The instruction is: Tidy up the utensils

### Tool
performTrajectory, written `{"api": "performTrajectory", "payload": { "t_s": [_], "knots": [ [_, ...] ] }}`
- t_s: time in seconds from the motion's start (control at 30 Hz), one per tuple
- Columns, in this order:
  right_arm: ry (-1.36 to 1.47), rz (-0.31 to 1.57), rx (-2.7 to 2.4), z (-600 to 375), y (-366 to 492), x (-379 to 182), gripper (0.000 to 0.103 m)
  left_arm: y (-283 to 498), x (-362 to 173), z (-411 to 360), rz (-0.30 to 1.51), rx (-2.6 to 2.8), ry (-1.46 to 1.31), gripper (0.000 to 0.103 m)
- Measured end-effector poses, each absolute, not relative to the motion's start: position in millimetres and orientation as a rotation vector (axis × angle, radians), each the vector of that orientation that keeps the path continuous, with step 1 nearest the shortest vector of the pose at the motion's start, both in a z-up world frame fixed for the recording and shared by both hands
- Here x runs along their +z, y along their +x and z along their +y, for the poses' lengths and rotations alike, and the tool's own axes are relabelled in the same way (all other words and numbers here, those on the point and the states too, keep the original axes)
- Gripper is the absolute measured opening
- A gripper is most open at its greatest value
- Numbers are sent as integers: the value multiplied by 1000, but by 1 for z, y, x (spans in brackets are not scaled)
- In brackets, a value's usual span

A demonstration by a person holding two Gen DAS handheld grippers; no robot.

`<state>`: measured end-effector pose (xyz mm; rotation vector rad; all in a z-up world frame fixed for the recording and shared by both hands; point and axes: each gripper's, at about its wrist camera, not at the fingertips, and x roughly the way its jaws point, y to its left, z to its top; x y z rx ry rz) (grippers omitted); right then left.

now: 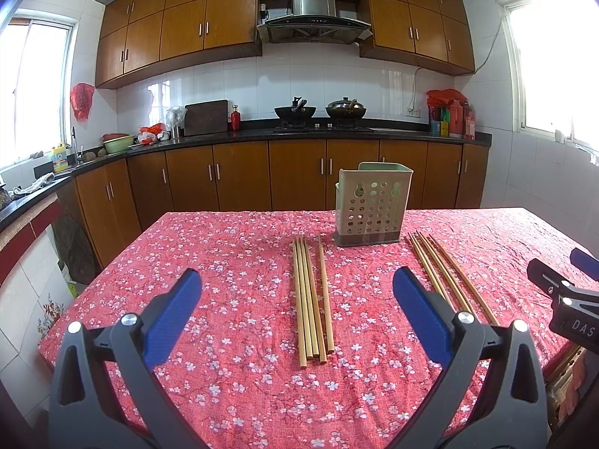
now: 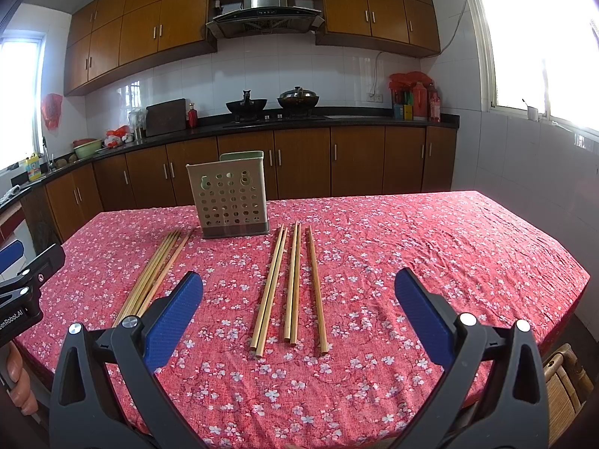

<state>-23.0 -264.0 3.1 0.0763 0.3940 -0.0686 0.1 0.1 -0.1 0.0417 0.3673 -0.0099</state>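
Kitchen worktop [image 1: 232, 247] under a red flowered cloth, nothing yet tidied. Perforated caddy [image 1: 370, 205] upright toward the far edge, apparently empty as far as its holes show. Two sets of chopsticks flat on the cloth on the near side of the caddy, pointing roughly away from it toward the cameras. Whole job seemingly still ahead: every stick in sight out on the cloth, none in the caddy.

Left set [image 1: 312, 299], five sticks, four packed side by side and one slightly apart, starting just short of the caddy's left front corner. Right set [image 2: 290, 288], also five, looser: two touching pairs and a single, starting just short of the caddy's right front corner.

Left gripper [image 1: 297, 307] raised over the near edge of the worktop, fingers spread wide and holding nothing, the left set lying between and below them, the caddy ahead and a little right. Right gripper [image 2: 299, 307] likewise wide apart and empty, the right set lined up between its fingers, the caddy ahead and to the left. Neither gripper touching a stick.

Judged from the layout, likely opening move: a drop onto the near ends of a set, one gripper per side, then a lift and a tip into the caddy's open top. Thin round sticks on soft, wrinkled cloth, so some risk of rolling or of a partial pickup.
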Motion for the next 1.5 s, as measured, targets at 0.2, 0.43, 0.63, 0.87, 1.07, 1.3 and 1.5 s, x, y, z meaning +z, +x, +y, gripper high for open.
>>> {"api": "performTrajectory", "payload": {
  "t_s": [0.2,0.43,0.63,0.87,1.07,1.3,1.5],
  "knots": [
    [77,395,-68,-264,-23,3,101,0,0,0,368,-9,41,99],
    [77,395,-68,-264,-22,2,101,0,0,0,369,-10,40,99],
    [78,396,-68,-264,-23,3,101,0,0,0,370,-10,40,99],
    [78,396,-68,-264,-23,3,101,0,0,0,371,-10,40,99],
    [78,397,-68,-264,-23,4,101,0,0,0,371,-10,40,99],
    [79,397,-68,-265,-25,4,101,0,0,0,371,-10,40,99],
    [78,398,-67,-265,-26,4,101,1,0,0,372,-10,40,99]
  ]
}}
